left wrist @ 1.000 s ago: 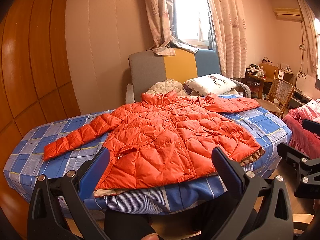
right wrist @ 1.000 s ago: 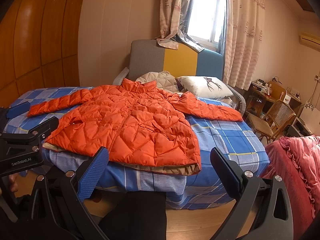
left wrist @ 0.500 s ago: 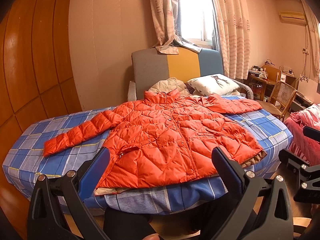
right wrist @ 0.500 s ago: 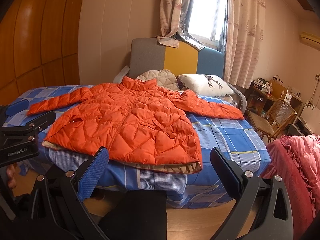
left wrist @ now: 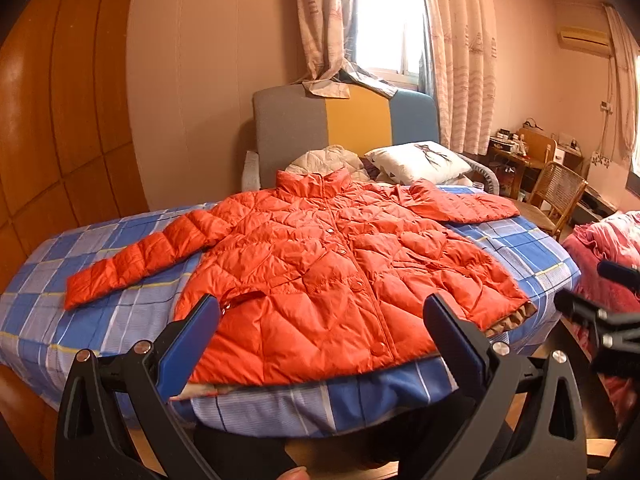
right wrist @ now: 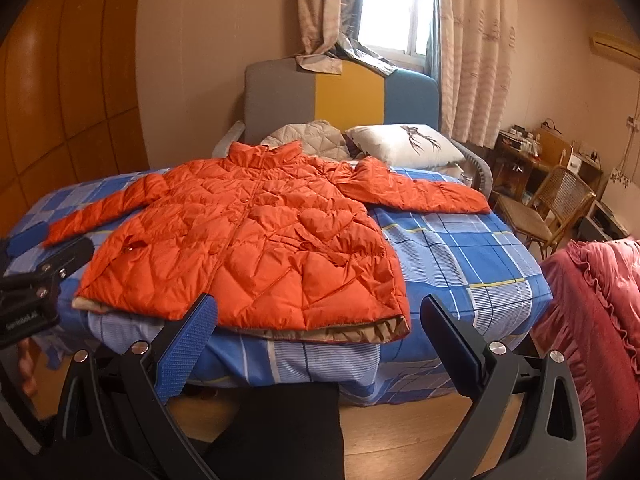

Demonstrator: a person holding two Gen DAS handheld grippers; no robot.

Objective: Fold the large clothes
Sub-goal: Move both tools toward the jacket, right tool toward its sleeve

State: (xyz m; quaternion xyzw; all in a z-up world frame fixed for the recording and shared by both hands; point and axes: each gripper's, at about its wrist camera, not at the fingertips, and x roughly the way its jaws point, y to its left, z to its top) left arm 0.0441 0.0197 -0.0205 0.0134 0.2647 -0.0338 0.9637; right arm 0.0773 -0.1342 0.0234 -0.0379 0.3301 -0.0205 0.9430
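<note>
An orange quilted down jacket (left wrist: 332, 276) lies flat, front up, on a bed with a blue checked sheet (left wrist: 80, 320), both sleeves spread out sideways. It also shows in the right wrist view (right wrist: 256, 248). My left gripper (left wrist: 320, 320) is open and empty, held in front of the jacket's hem, short of the bed's near edge. My right gripper (right wrist: 316, 320) is open and empty, in front of the hem's right corner. The left gripper also shows at the left edge of the right wrist view (right wrist: 36, 276).
A grey, yellow and blue headboard (left wrist: 344, 128) with a white pillow (left wrist: 420, 160) and a beige garment (left wrist: 324, 160) stands behind the jacket. A red bedspread (right wrist: 600, 320) is at the right. A wicker chair (right wrist: 556, 204) and a desk (left wrist: 520, 152) stand at the far right.
Both grippers have risen slightly and eased toward the bed; the jacket sits a little lower in both views. The jacket has not moved.
</note>
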